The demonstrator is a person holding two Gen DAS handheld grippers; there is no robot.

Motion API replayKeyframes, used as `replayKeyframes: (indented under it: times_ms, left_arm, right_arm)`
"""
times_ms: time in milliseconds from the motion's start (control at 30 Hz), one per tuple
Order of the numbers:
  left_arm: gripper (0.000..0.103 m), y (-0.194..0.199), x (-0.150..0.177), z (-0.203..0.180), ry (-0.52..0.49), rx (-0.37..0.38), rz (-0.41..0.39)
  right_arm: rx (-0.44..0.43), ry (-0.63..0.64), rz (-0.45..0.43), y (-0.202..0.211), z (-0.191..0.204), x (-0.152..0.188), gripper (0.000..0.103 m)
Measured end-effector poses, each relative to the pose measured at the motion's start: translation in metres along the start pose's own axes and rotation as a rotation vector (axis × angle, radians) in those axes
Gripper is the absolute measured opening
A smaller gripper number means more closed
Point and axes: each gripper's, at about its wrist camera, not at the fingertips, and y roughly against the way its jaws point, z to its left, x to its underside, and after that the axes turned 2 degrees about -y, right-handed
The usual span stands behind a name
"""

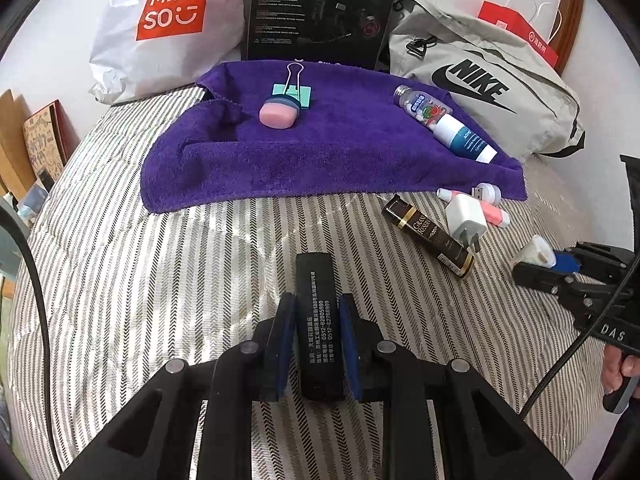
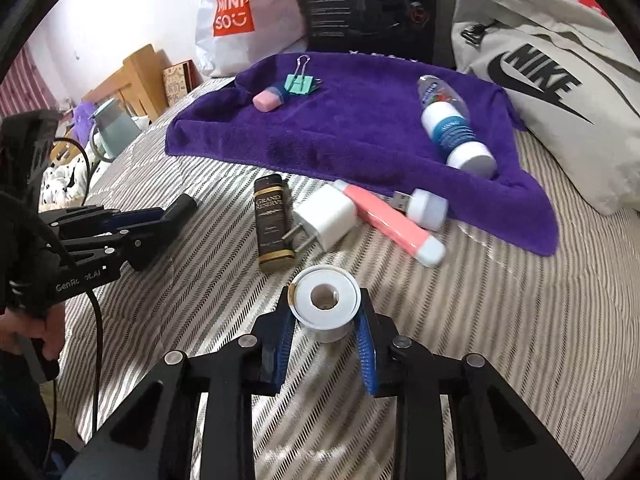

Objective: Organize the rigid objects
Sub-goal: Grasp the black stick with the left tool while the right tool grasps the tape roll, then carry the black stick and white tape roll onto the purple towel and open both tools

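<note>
- The striped bedcover [image 1: 160,280] takes up most of what I can see, with a white Miniso bag [image 1: 160,20], a black carton [image 1: 320,8] and a grey Nike bag [image 1: 480,80] lined up along the wall behind it.
- A purple towel [image 1: 320,152] lies spread on the far half of the bed, in front of those bags.
- On the towel's right side a clear bottle [image 1: 420,106] and a white-and-blue bottle [image 1: 466,140] lie end to end; on its far left part a pink eraser [image 1: 278,112] rests against a mint binder clip [image 1: 294,94].
- The left gripper [image 1: 316,320] is clenched on a black rectangular bar [image 1: 318,320] printed with white text, its blue pads pressed to both long sides above the stripes.
- The right gripper [image 2: 326,320] has closed around a white tape roll [image 2: 326,304], one finger against each side, near the bed's front.
- Just beyond the roll, off the towel's near edge, lies a loose cluster: a dark Grand Reserve lighter [image 2: 272,224], a white plug adapter [image 2: 324,220] touching it, a pink-and-white tube [image 2: 392,224] and a small white USB light [image 2: 424,206] at the towel's hem.
- A hand [image 2: 36,336] grips the left tool's handle at the edge of the right camera's view.
</note>
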Motion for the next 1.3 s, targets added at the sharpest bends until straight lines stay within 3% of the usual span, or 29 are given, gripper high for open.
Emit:
replayKeyframes:
  times_ms: [300, 767, 1000, 1300]
  left_arm:
    - [0.021, 0.009, -0.009, 0.003, 0.006, 0.024, -0.019]
    - [0.021, 0.009, -0.030, 0.007, -0.011, 0.037, -0.022]
    - [0.021, -0.019, -0.027, 0.004, -0.029, 0.012, 0.038]
    - [0.021, -0.021, -0.024, -0.006, -0.083, -0.043, 0.022]
  right_arm:
    - [0.030, -0.010, -0.013, 0.015, -0.013, -0.002, 0.029]
    - [0.000, -0.021, -0.016, 0.011, -0.019, -0.013, 0.029]
    - [-0.017, -0.006, -0.016, 0.007, -0.015, -0.020, 0.029]
    - [-0.023, -0.002, -0.001, 0.003, -0.015, -0.017, 0.029]
